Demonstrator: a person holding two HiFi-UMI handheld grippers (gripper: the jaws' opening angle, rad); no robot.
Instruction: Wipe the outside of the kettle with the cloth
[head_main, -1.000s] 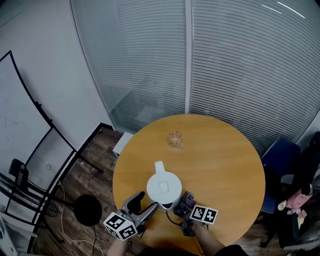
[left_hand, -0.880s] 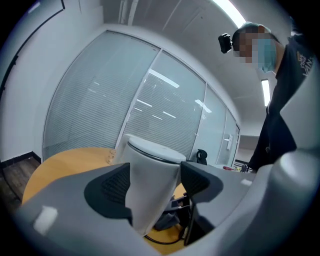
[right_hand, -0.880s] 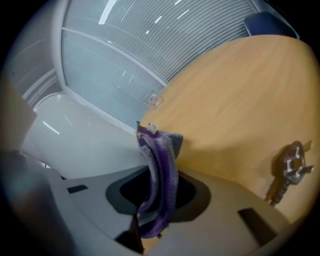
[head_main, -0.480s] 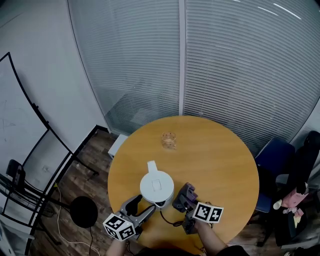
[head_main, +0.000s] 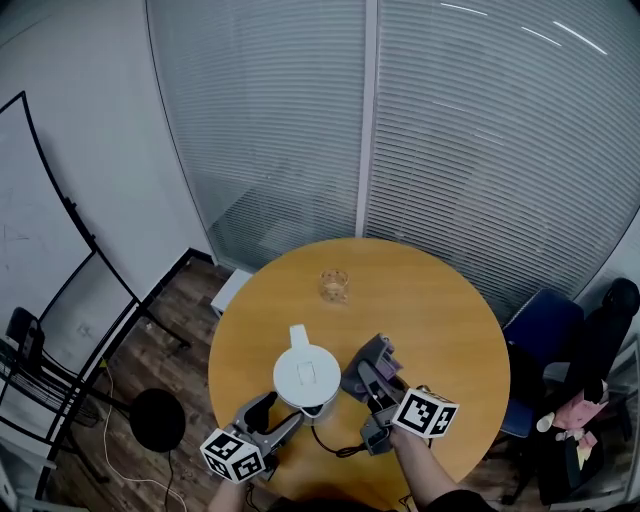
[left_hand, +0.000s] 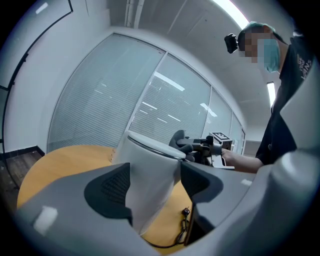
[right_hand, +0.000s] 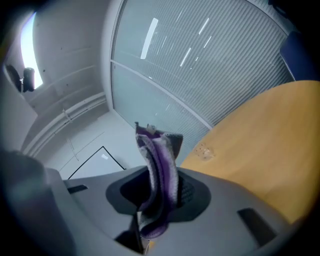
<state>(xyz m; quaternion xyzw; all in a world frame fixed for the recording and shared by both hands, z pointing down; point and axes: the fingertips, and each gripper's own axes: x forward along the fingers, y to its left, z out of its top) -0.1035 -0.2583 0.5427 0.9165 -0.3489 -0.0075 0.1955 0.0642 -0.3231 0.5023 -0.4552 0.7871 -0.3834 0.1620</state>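
A white kettle (head_main: 303, 378) stands near the front of the round wooden table (head_main: 440, 320). My left gripper (head_main: 272, 408) reaches in from the front left. In the left gripper view its pads sit against both sides of the kettle's (left_hand: 150, 165) white body, so the left gripper (left_hand: 152, 182) is shut on it. My right gripper (head_main: 365, 372) is just right of the kettle, shut on a purple and grey cloth (head_main: 375, 355). In the right gripper view the cloth (right_hand: 159, 165) stands up from between the jaws of the right gripper (right_hand: 160, 192). I cannot tell whether the cloth touches the kettle.
A small glass (head_main: 335, 285) stands further back on the table. The kettle's black cord (head_main: 335, 447) loops near the front edge. A blue chair (head_main: 535, 320) is at the right. A whiteboard stand and a black round base (head_main: 158, 420) are on the floor at the left.
My right gripper has carried the cloth from beside the kettle's handle forward along its right side. The left gripper has stayed on the kettle.
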